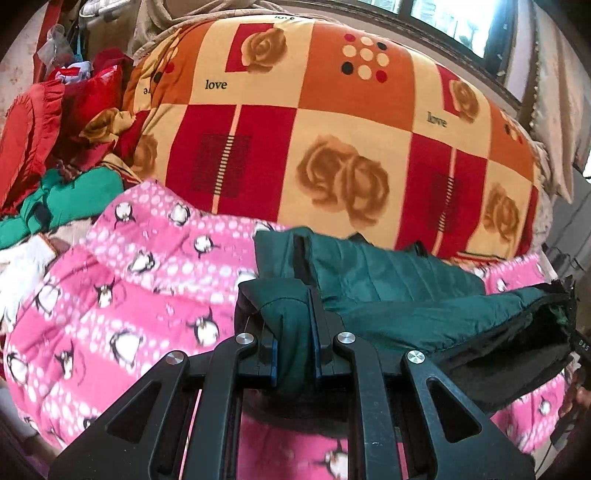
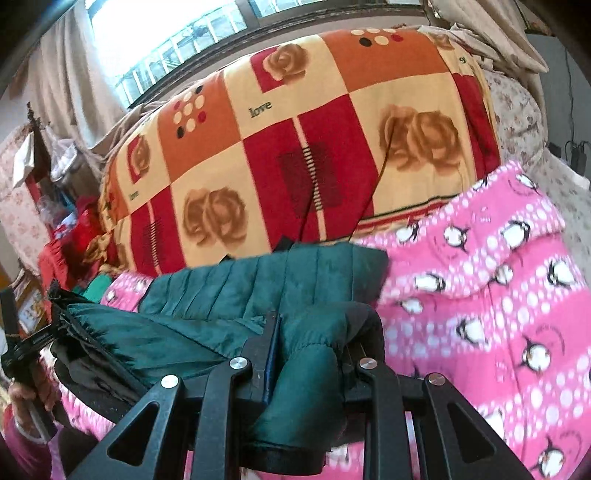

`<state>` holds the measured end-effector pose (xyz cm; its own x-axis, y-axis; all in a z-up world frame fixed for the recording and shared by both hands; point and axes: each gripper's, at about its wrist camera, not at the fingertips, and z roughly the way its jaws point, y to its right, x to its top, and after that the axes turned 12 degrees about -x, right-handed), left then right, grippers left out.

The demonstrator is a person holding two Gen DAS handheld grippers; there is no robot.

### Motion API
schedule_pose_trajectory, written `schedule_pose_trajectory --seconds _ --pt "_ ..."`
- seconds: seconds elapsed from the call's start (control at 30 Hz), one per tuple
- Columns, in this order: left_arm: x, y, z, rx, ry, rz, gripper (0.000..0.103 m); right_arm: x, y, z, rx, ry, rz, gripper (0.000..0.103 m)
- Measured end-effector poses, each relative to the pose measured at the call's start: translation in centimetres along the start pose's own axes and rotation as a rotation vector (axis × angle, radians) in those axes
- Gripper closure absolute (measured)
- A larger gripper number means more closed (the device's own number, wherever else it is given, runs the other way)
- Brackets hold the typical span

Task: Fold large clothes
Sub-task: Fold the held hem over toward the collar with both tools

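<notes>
Both tongs, left (image 1: 293, 314) and right (image 2: 312, 347), clamped on green quilted jacket (image 1: 388, 273) above pink penguin blanket (image 1: 140, 295).

Bright window (image 2: 162, 40), curtains (image 2: 62, 81), rose-patterned quilt (image 1: 332, 122)

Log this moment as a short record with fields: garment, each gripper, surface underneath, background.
garment: dark green quilted jacket, black lining showing, held up by two bunched parts
left gripper: shut on a fold of the jacket
right gripper: shut on another fold of the jacket
surface: pink penguin-print blanket, below the jacket
background: folded rose-patterned quilt in red, orange and cream, printed "love"; window behind it
side clutter: red and green fabrics piled left of the quilt in the left wrist view
</notes>
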<state>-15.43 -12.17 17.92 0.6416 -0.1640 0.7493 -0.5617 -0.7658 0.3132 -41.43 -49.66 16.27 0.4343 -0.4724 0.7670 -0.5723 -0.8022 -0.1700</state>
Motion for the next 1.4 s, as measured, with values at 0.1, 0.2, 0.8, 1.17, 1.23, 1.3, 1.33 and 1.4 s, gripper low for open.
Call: schedule_pose_trajectory --seconds 0.1,0.2,0.8,1.17,1.23,1.3,1.33,1.4 --pt "1.3 0.0 1.6 0.042 0.009 0.009 0.091 1.7 -0.4 2.0 -0.040 0.005 -0.006 0.081" --pt "2.4 0.0 3.5 0.077 0.007 0.016 0.091 3.4 -0.9 4.0 -0.073 0.005 -0.030 0.081" --pt "5.7 -1.5 14.5 0.180 -0.067 -0.015 0.091 7.4 -1.8 17.0 -0.128 -0.101 -0.001 0.081" --pt "4.4 -2.3 18.4 0.190 -0.090 -0.016 0.088 4.7 -1.9 23.0 -0.204 -0.141 0.006 0.081" --pt "4.8 -3.0 17.5 0.132 -0.071 -0.060 0.086 4.4 -2.0 23.1 -0.206 -0.136 0.002 0.079" --pt "5.3 -3.7 16.1 0.064 -0.045 -0.110 0.080 4.4 -1.9 23.1 -0.199 -0.138 0.010 0.079" --pt "5.5 -3.7 15.4 0.039 -0.034 -0.123 0.071 4.4 -1.9 23.2 -0.192 -0.140 0.014 0.078" --pt "5.7 -3.6 13.7 0.004 0.005 -0.130 0.044 4.5 -1.7 23.0 -0.165 -0.133 0.022 0.076"
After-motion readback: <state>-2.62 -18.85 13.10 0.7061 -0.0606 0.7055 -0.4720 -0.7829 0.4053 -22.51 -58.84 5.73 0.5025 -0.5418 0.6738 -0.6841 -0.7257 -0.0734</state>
